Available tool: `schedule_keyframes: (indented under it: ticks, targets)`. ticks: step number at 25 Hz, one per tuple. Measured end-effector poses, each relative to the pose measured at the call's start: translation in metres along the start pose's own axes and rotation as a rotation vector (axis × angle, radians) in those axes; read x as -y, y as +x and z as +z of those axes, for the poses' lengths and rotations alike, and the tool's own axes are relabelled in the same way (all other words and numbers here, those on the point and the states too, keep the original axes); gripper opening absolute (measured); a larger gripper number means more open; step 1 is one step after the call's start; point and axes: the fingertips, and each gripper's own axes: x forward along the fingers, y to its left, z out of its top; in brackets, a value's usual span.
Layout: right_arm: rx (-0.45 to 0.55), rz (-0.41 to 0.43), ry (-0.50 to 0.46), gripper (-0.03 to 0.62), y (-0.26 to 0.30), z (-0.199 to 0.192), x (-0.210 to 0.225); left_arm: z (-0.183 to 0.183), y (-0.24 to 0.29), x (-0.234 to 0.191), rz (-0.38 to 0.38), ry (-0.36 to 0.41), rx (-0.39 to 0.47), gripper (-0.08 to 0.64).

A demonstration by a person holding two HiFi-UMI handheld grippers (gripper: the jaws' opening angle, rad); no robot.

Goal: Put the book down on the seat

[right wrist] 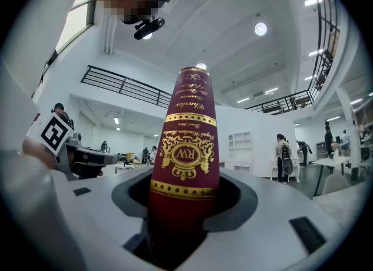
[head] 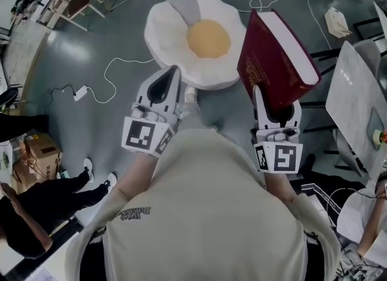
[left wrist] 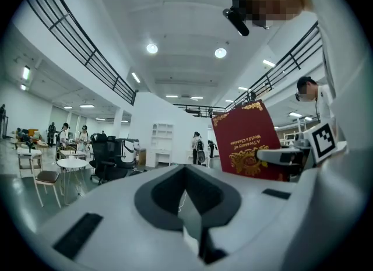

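Right claw (head: 266, 101) gripped the upright red book (head: 275, 50) by its lower end; top-heavy, it might pivot loose before reaching the seat (head: 166, 32) ahead-left.

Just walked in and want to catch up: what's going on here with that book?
A person holds a gripper in each hand. The right gripper grips a dark red book, raised in the air. The left gripper is shut and empty. The egg-shaped seat ahead has nothing on it; the book isn't down yet.
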Motion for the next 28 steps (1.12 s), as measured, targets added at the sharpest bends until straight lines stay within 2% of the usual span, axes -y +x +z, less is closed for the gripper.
schedule_keyframes:
  ticks: [10,21,26,28]
  targets:
    - [-0.036,-0.039,-0.002,0.232,0.073,-0.011,0.017,-0.001,0.072,-0.053,-0.031,0.0,-0.008,0.011]
    - [-0.07,-0.042,-0.007,0.232,0.195,-0.015,0.014,-0.002,0.154,-0.141,-0.068,-0.014,-0.042,0.011]
    - [-0.078,-0.056,-0.015,0.232,0.244,-0.015,0.011,-0.002,0.183,-0.176,-0.089,0.073,-0.056,0.01]
    - [-0.072,-0.059,-0.024,0.232,0.263,-0.012,0.009,0.001,0.194,-0.186,-0.109,0.071,-0.043,0.011]
